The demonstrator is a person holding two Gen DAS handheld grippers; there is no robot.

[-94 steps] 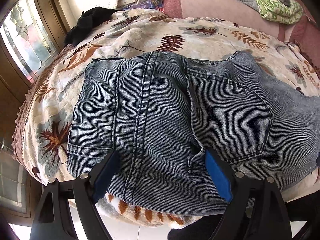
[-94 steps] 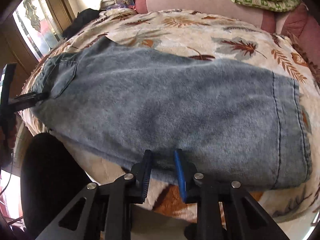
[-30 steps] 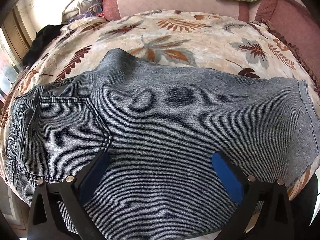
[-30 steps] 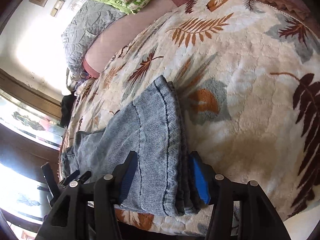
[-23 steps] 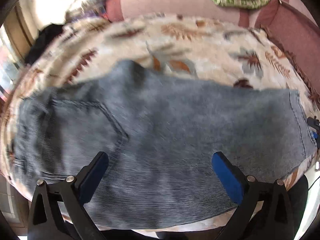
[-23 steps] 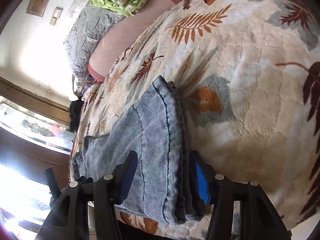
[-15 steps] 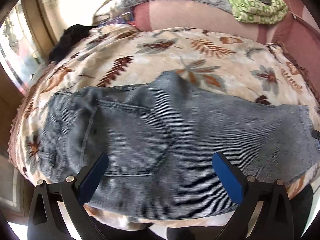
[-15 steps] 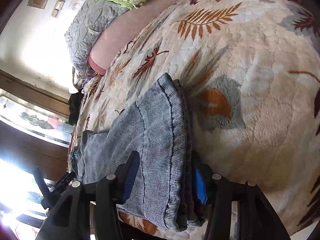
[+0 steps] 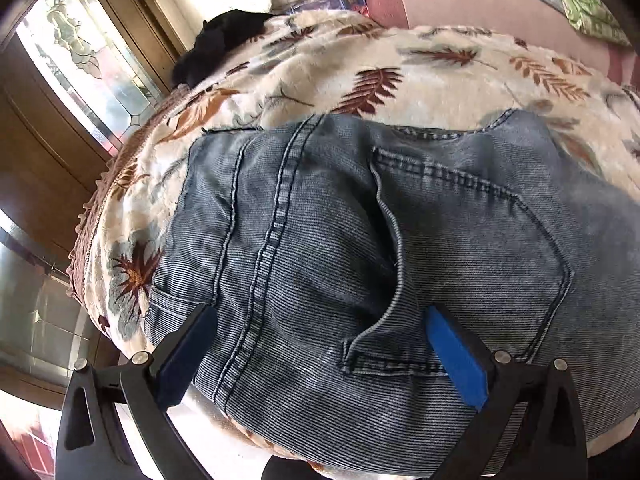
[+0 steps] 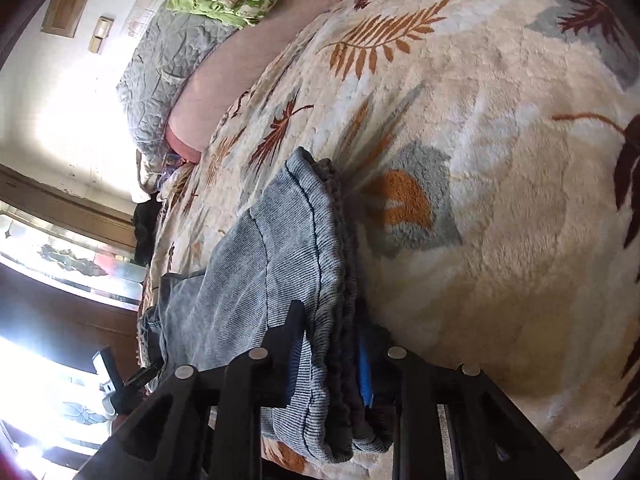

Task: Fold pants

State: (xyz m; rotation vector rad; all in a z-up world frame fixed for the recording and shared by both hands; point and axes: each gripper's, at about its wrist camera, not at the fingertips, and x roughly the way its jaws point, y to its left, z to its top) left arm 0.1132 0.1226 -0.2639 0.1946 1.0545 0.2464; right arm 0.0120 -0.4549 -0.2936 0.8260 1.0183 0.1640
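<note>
Item: one pair of faded blue ribbed-denim pants [image 9: 400,240], laid lengthwise, legs stacked, along the near edge of a cream plush blanket with a brown and orange leaf print [image 10: 500,200].

Right end: we find the stacked leg hems [image 10: 328,320] between the blue pads of the black hand-held right gripper [image 10: 326,354]. A second ago the jaws stood well apart on either side of this bundle; now they are closing, and the pads look to be pinching the layered cloth.

Left end: the black left gripper with blue pads [image 9: 316,356] has travelled from the middle of the leg to the waist. We now see the back pocket [image 9: 472,248] and the double-stitched seat seam [image 9: 272,248] beneath it. Its jaws stand wide, released, holding nothing, with the waist portion lying between them.

Assessment: we judge the hem end secured and the waist end not yet gripped; the lengthwise fold of hem toward waist looks about to begin.

Also present: a black garment [image 9: 216,44] at the far corner.
</note>
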